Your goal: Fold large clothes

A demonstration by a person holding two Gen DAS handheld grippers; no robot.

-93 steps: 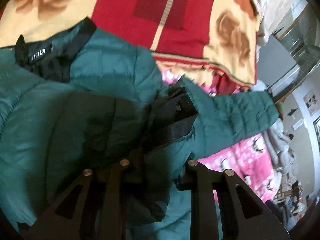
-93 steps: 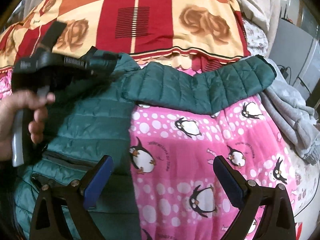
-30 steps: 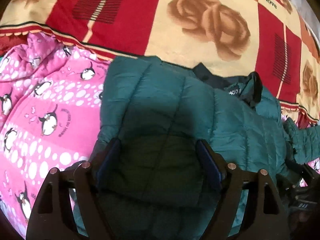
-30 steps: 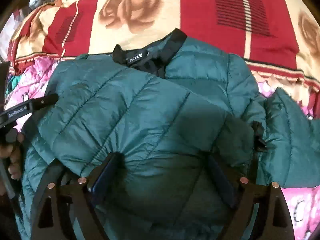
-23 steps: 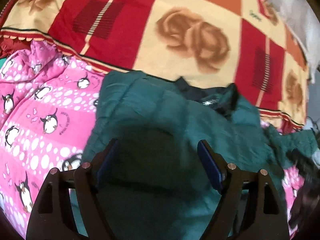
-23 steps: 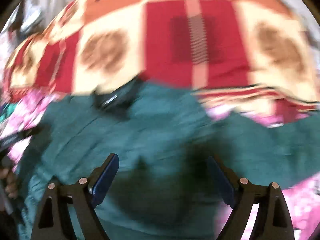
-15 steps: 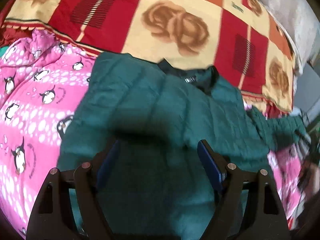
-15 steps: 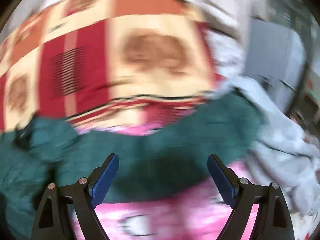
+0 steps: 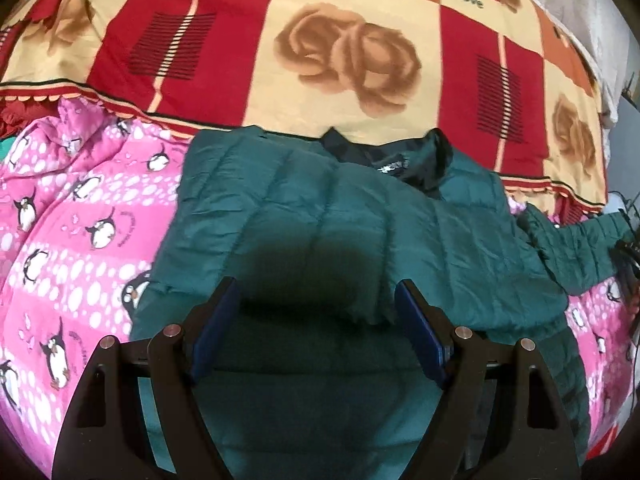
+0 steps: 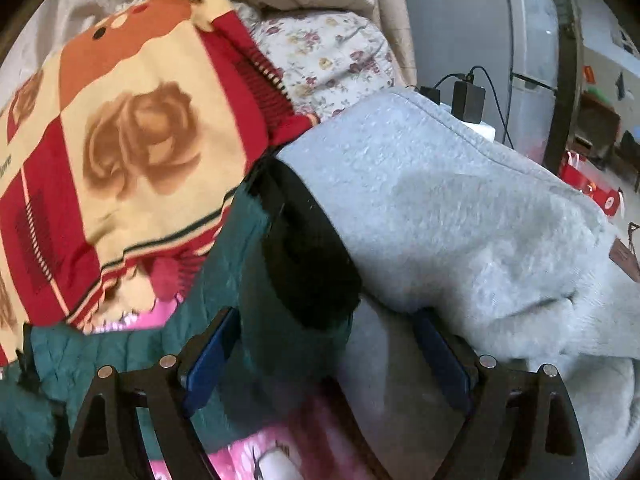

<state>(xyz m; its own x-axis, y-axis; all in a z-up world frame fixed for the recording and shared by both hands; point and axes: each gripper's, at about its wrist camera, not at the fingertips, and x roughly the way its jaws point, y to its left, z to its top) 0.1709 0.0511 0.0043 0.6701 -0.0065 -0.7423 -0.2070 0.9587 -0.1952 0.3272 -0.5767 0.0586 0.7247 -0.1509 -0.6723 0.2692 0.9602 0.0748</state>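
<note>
L gripper (image 9: 316, 320) is hovering w/ jaws standing wide, nothing between the blue pads (image 9: 214, 328); it's looking down on the green puffer jacket (image 9: 340, 240). Jacket is lying on the bed, body partly folded over itself, a folded edge crossing just beyond the fingertips. It's resting mostly on the pink penguin blanket (image 9: 72, 240), which is showing along the bed's left side and again at the right edge. Farther up, the jacket's dark collar (image 9: 404, 160) w/ a small label is reaching onto the red-and-cream rose blanket (image 9: 348, 60) that's covering the far part of the bed. One sleeve (image 9: 576, 244) is trailing off toward the right edge.

R gripper (image 10: 332, 344) is also spread apart, not gripping; the sleeve's black cuff end (image 10: 304, 248) is sitting just beyond and between its fingers, pads not pressing on it. Jaws have just been easing inward slightly. A grey fleece garment (image 10: 460, 208) is piled just beside the cuff on the right. Beyond it a floral cloth (image 10: 328, 52) is lying, and a black charger (image 10: 466, 102) w/ cable is standing at the bed's far side.
</note>
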